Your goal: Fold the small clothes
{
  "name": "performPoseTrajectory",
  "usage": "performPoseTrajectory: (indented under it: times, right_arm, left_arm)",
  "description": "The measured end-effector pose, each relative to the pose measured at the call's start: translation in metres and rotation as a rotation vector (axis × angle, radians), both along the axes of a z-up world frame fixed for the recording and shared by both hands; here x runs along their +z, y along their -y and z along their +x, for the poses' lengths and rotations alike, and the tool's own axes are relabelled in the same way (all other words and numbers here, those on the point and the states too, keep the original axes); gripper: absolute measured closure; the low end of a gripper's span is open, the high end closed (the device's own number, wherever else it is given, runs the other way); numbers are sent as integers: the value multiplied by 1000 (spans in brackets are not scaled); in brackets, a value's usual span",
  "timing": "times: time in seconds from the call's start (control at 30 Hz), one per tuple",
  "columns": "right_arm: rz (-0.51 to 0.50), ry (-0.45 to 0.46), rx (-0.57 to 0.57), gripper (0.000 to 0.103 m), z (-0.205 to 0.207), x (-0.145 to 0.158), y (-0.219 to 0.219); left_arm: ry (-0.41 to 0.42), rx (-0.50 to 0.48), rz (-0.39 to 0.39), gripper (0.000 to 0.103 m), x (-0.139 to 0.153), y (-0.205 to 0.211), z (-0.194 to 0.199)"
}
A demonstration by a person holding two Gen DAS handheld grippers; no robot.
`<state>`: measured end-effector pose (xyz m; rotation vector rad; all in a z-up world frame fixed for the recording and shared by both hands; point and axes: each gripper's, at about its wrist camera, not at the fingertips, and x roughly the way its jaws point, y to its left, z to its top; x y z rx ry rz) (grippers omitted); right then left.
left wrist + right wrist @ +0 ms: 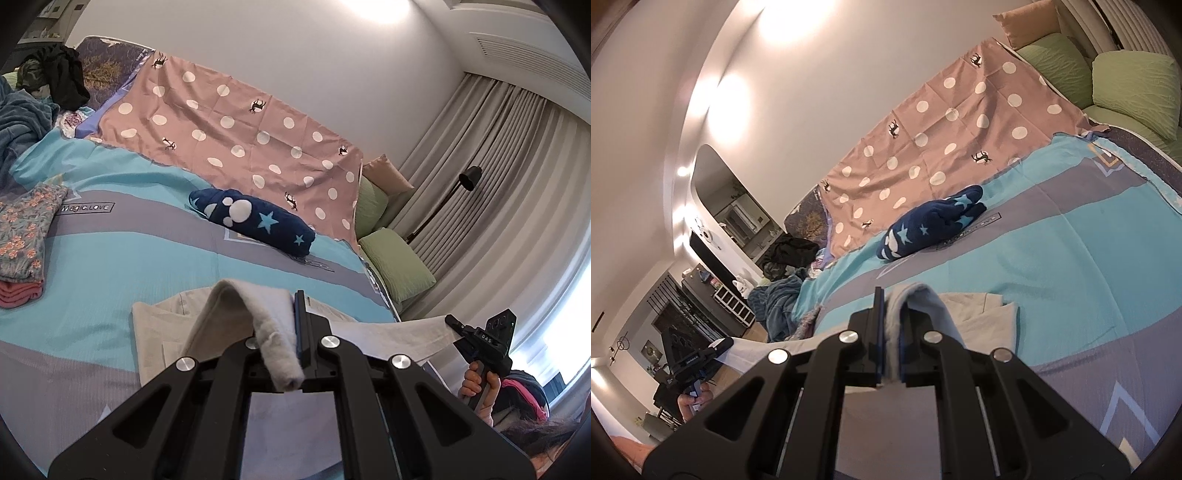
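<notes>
1. The left gripper (295, 332) has its fingers closed on a folded edge of the pale grey garment (236, 314); the cloth drapes over one finger and hangs down between the two. Keep that pinch firm so the edge does not slip out.
2. The right gripper (892, 332) is likewise closed on an edge of the same garment (975, 317), the fabric squeezed flat between its fingers. Judging by both views, the two grips hold one edge lifted above the bed (110, 266).
3. The rest of the garment lies on the blue and grey bedcover just beyond the fingers. To fold well, carry both grips forward together at equal height, keeping the cloth taut between them, and lay the held edge square onto the far edge.
4. Let go only once the layers rest flat; uneven travel would probably skew the fold.
5. Farther off, a rolled navy star blanket (255, 225) lies well apart, leaving room.
6. A folded floral pile (26, 225) sits to the side, near the bed's edge.
</notes>
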<state>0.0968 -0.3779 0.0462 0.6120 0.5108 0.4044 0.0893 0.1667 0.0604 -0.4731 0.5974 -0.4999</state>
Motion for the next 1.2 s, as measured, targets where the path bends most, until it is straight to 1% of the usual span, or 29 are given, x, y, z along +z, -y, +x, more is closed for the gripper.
performPoseTrajectory:
  times: [0.17,0.33,0.4,0.5,0.57,0.6,0.63,0.7,0.73,0.77,0.8,0.87,0.93,0.97,1.07,1.13,1.2]
  right_arm:
    - [-16,-54,-1,95,37,-13,-5]
    - [-39,-110,12,95,80,-32,-12]
    - [-48,-152,11,95,102,-45,-13]
    - [-55,-261,-13,95,134,-77,-13]
    - [-44,-319,-24,94,147,-94,-11]
    - [-36,-339,-26,92,151,-101,-11]
    - [-26,-349,-30,88,153,-107,-10]
    - [-23,-341,-23,81,150,-108,-10]
    - [-32,-332,-21,75,148,-106,-10]
    - [-43,-325,-23,68,146,-104,-10]
    - [-56,-316,-25,66,144,-101,-9]
    - [-75,-302,-24,62,139,-95,-9]
    - [-86,-300,-15,60,132,-92,-10]
    - [-95,-302,-13,60,130,-91,-10]
    - [-124,-316,-1,60,119,-91,-12]
    - [-134,-325,17,60,115,-92,-14]
    - [-149,-331,23,67,118,-93,-17]
  left_arm:
    - [-42,3,0,101,-15,-1,32]
    - [-115,8,5,101,-41,-4,76]
    - [-146,14,-3,101,-54,-7,93]
    - [-194,20,-21,100,-78,-10,116]
    - [-244,50,-37,94,-99,-14,131]
    - [-262,69,-43,85,-105,-18,136]
    - [-285,94,-55,81,-113,-22,140]
    - [-302,112,-81,80,-121,-30,142]
    - [-298,110,-81,79,-121,-31,141]
    - [-278,113,-64,78,-119,-33,138]
    - [-265,114,-43,77,-116,-32,136]
    - [-242,115,-4,70,-112,-32,130]
    - [-223,108,24,62,-108,-32,122]
    - [-219,105,37,60,-108,-32,119]
    - [-225,99,96,60,-110,-31,108]
    - [-242,86,103,60,-113,-31,104]
    - [-251,56,86,60,-116,-30,99]
